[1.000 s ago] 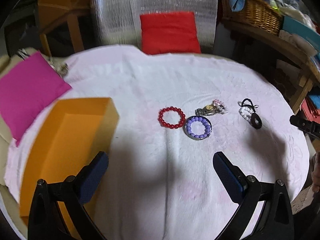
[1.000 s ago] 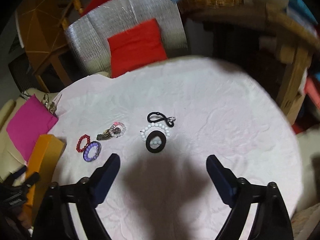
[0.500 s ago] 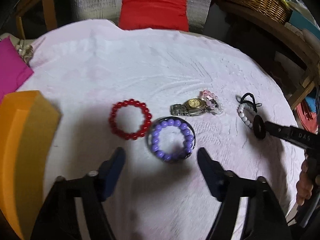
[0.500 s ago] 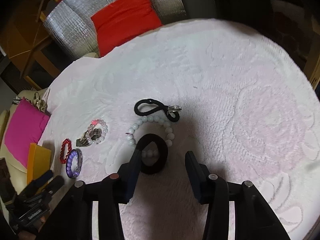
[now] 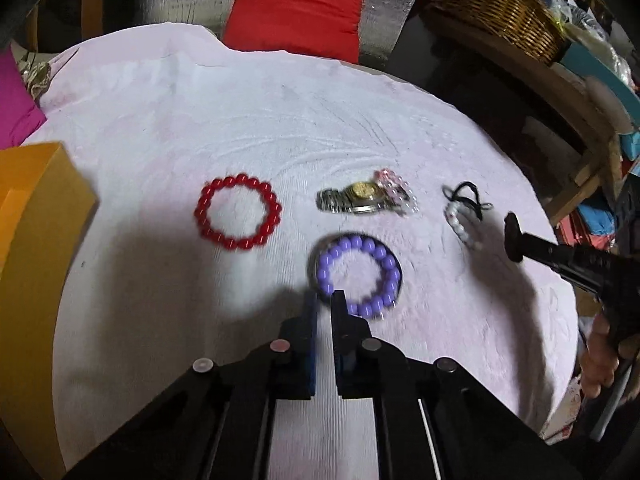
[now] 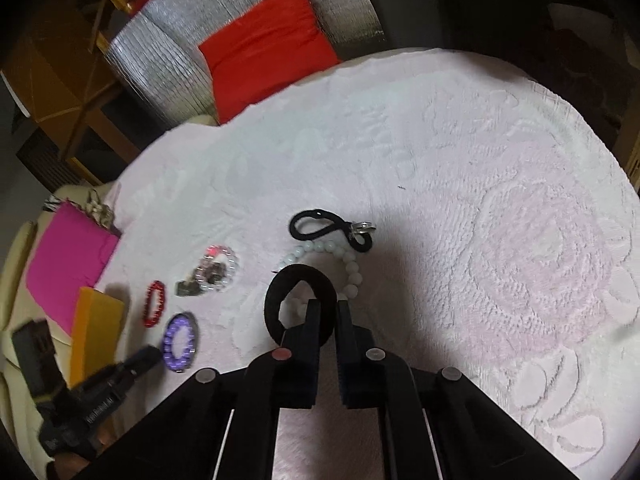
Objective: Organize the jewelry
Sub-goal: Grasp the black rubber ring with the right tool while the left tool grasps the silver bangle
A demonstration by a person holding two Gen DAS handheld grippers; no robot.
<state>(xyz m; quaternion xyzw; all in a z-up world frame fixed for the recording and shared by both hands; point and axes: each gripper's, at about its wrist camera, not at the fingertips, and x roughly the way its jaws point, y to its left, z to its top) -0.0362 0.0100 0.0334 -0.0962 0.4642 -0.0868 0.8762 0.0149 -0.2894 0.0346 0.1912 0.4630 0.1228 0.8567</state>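
I pinched the purple bead bracelet [image 5: 357,275] with my left gripper [image 5: 324,300]; my right gripper [image 6: 328,309] clamped the black hair tie [image 6: 300,304].

A round tabletop [image 5: 280,120] under pale textured cloth; at twelve o'clock a red cushion [image 5: 296,8] against silvery padding, at two o'clock possibly a wicker basket [image 5: 500,12] on dim wooden shelving.

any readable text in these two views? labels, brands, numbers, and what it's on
Nothing reads cleanly.
Left gripper body, seen in the right wrist view: a line of white lettering, too blurred to read.
Watch dial: any brand or numerals too small and blurred.
Orange box, bracelets, cushions: no text visible.
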